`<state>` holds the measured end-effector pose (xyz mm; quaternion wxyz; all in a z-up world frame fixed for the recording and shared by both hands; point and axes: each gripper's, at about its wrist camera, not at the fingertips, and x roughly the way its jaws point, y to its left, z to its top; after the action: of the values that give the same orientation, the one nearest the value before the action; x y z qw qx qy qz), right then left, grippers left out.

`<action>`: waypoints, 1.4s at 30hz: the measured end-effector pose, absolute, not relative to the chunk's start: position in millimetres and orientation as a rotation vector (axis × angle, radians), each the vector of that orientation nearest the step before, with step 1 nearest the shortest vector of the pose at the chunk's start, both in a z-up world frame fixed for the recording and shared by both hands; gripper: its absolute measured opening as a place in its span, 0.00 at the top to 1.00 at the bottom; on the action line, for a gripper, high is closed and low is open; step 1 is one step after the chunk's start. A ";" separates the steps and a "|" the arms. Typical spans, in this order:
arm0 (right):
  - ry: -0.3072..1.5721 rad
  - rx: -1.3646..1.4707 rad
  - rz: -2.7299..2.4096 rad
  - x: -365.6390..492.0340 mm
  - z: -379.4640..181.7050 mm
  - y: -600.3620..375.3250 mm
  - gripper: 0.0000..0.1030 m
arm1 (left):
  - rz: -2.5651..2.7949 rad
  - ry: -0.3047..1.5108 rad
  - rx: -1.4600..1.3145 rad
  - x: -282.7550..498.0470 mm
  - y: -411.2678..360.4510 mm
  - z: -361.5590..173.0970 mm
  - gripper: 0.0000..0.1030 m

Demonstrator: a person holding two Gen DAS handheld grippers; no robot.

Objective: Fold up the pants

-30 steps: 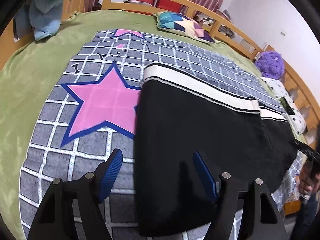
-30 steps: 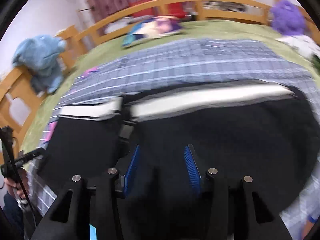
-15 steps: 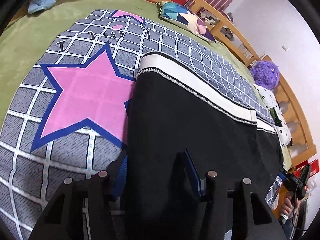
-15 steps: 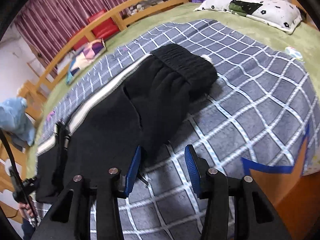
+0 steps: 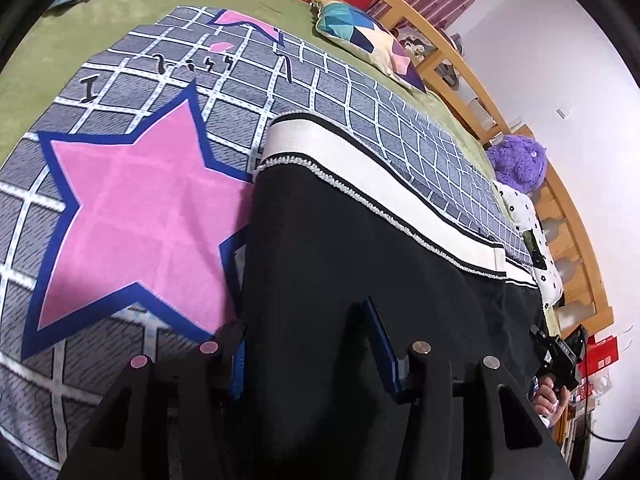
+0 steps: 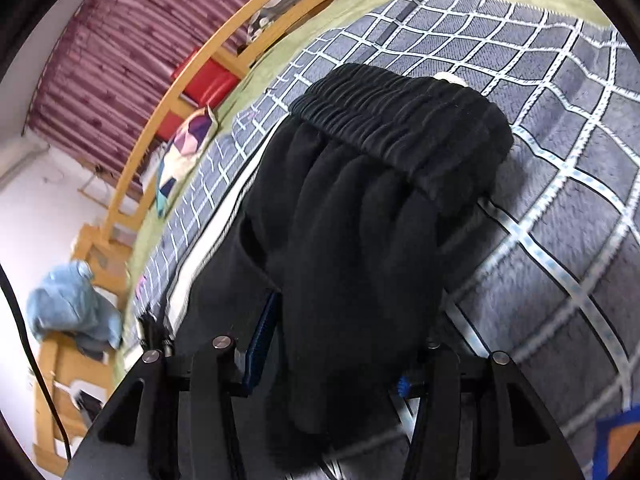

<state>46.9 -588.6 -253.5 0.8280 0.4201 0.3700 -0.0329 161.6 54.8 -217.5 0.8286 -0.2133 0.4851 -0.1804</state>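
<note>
Pants [image 5: 360, 264] of black fleece with a white side stripe fill the left wrist view, lying on a grey checked blanket [image 5: 360, 92] with a pink star [image 5: 132, 216]; their long axis runs from the left tool [image 5: 308, 340] away toward the upper right. That tool's jaws have just been closing and sit partway apart with the hem edge between them; the near finger is half hidden under the cloth, so whether the pads press I cannot tell. In the right wrist view the right tool [image 6: 332, 344] straddles a bunched ridge of the pants, jaws partway apart and lately widening, fabric draped over both fingers; grip unclear. Ahead of it lies the elastic waistband [image 6: 404, 128], pointing away.
</note>
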 end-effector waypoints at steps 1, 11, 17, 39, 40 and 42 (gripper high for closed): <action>0.783 0.900 -0.069 48.8 -254.4 -589.3 0.51 | -0.385 1.033 -0.454 162.6 53.8 -217.2 0.55; 0.742 0.684 -0.192 59.5 -195.1 -554.9 0.90 | -0.416 1.004 -0.497 158.2 59.8 -190.8 0.91; 0.666 0.571 -0.170 67.0 -126.3 -524.3 0.91 | -0.455 0.940 -0.482 163.6 61.3 -141.9 0.91; 0.955 0.534 0.096 86.3 -212.0 -404.7 0.88 | -0.037 1.021 -0.331 142.1 231.7 -189.3 0.63; 0.963 0.569 0.116 81.2 -213.6 -410.6 0.86 | -0.020 1.026 -0.314 139.8 229.1 -188.6 0.59; 0.984 0.568 0.119 75.1 -211.1 -414.2 0.79 | 0.008 1.029 -0.265 137.0 225.9 -182.4 0.55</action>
<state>75.1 -414.2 -211.1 0.8412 0.2688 0.4659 0.0563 137.0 225.9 -182.4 0.8621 -0.1262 0.4908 0.0037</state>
